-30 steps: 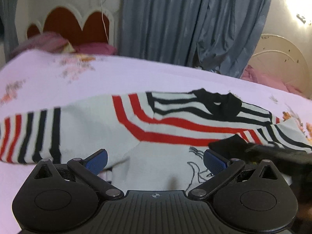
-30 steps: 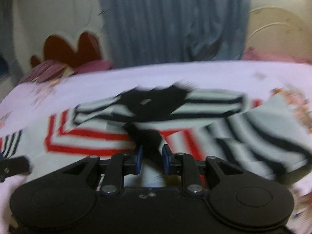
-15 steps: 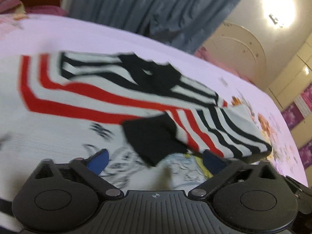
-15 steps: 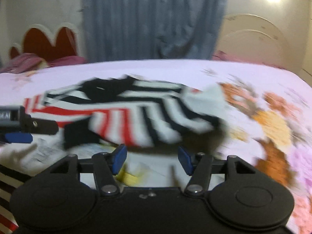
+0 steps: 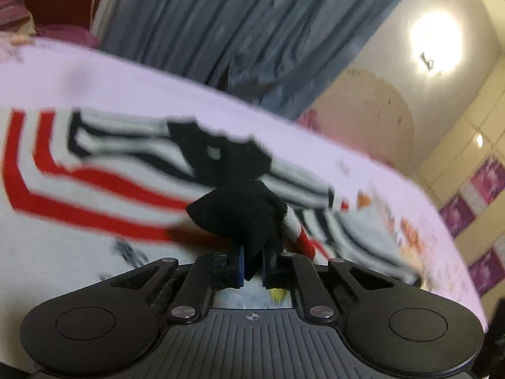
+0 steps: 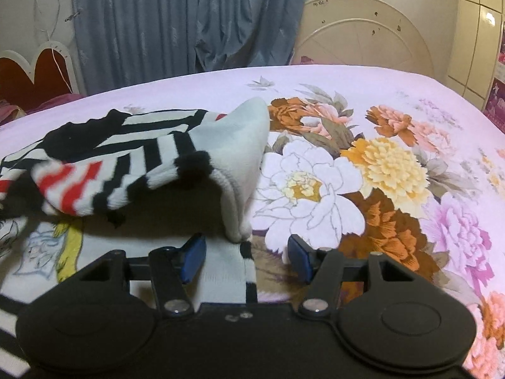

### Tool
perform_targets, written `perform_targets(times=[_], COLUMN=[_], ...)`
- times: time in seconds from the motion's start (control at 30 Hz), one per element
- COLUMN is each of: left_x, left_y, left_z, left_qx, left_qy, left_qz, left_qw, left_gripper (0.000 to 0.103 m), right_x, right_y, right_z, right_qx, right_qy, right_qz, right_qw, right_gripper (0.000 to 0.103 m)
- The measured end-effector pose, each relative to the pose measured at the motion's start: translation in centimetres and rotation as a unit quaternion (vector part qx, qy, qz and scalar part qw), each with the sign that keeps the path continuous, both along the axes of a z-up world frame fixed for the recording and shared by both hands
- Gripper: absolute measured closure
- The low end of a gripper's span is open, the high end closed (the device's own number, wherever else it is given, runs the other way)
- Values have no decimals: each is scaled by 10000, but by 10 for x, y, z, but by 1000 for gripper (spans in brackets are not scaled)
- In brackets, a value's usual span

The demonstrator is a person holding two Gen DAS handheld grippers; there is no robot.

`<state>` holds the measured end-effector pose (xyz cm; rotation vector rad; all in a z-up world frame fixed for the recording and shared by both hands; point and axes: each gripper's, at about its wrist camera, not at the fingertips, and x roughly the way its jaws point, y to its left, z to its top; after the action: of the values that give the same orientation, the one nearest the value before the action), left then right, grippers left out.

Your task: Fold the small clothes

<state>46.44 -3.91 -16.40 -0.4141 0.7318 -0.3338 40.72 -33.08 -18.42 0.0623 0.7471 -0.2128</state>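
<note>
Striped sweater [image 6: 132, 145] is lying spread on the bed [image 6: 394, 88], white knit with red and black stripes and a black collar, body flat, cartoon print showing on the front near the bottom of the right wrist view. Its sleeve [image 6: 104, 186] is lying folded inward across the chest, arching up off the body and leaving a dark gap underneath; likely mid-fold, sleeve being carried toward the middle so the garment narrows. Black cuff [image 5: 243, 218] of that sleeve is sitting pinched in the left claw [image 5: 252, 263], jaws closed tight on the fabric, cuff bunching above the blue pads; gripping at the cuff is giving control of the whole sleeve length. Left wrist view is blurry, so stripe detail there is soft. Right claw [image 6: 246, 257] is hovering low at the sweater's side edge, where the white knit fold [image 6: 243, 173] is dropping to the floral bedsheet; its jaws are partly apart and closing, with the hem edge lying below the gap, but pads are not pressing on anything that I can tell. Probably lining up to catch or pin that side edge for the next fold. Behind the bed, blue curtains [image 6: 189, 22] are hanging, with a cream headboard [image 6: 363, 31] at right and a bright lamp [image 5: 435, 41] glaring in the left wrist view.
</note>
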Motion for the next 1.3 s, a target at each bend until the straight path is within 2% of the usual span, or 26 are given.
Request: perform_targets(times=[0.07,0.13,0.27,0.3,0.4,0.43,0.53,0.57,0.6,0.67,0.7,0.8,0.97,1.07,1.13,1.2,1.3], left_x=[-2,-4,-3,-3,-4,-5,-8,-9,-12,-19,-25,-32,-14,5,14,15,12], left_y=[14,31,59,61,59,58,50,50,52,58,62,64,27,8,12,23,31], left_z=[15,22,0,-6,-30,-34,-29,-23,-17,-6,-2,14,22,7,-12,-24,-24], left_qx=[10,135,494,579,782,876,1201,1280,1329,1460,1478,1474,1180,1062,1183,1322,1294], left_qy=[-221,-321,34,105,380,363,266,255,220,97,3,-301,-502,-280,6,121,87], left_qz=[166,319,567,571,513,491,354,379,410,586,677,636,111,6,128,307,263], left_qw=[9996,9989,9972,9966,9949,9943,9918,9907,9900,9875,9867,9866,9917,9940,9929,9907,9912], left_gripper=[94,94,94,94,94,94,94,92,89,59,53,51,51,51,51,51,51], right_x=[5,9,13,12,10,9,8,6,1,-11,-18,-22,18,44,65,85,107], right_y=[1,3,10,12,8,5,5,5,2,-6,-10,-18,-31,-28,-28,-32,-36], right_z=[0,0,1,1,-5,-7,-1,1,5,14,20,35,27,20,15,11,9], right_qx=[42,71,128,96,54,93,58,69,144,403,478,520,782,823,903,1122,1276], right_qy=[12,25,58,54,166,156,314,326,323,257,137,-150,-151,-164,-113,-55,-104], right_qz=[27,85,199,225,231,244,382,427,430,392,330,251,126,135,118,75,55], right_qw=[10000,9999,9997,9997,9996,9995,9988,9985,9984,9981,9982,9982,9967,9964,9958,9936,9918], right_gripper=[62,76,81,85,86,87,86,83,76,57,48,49,49,60,66,66,61])
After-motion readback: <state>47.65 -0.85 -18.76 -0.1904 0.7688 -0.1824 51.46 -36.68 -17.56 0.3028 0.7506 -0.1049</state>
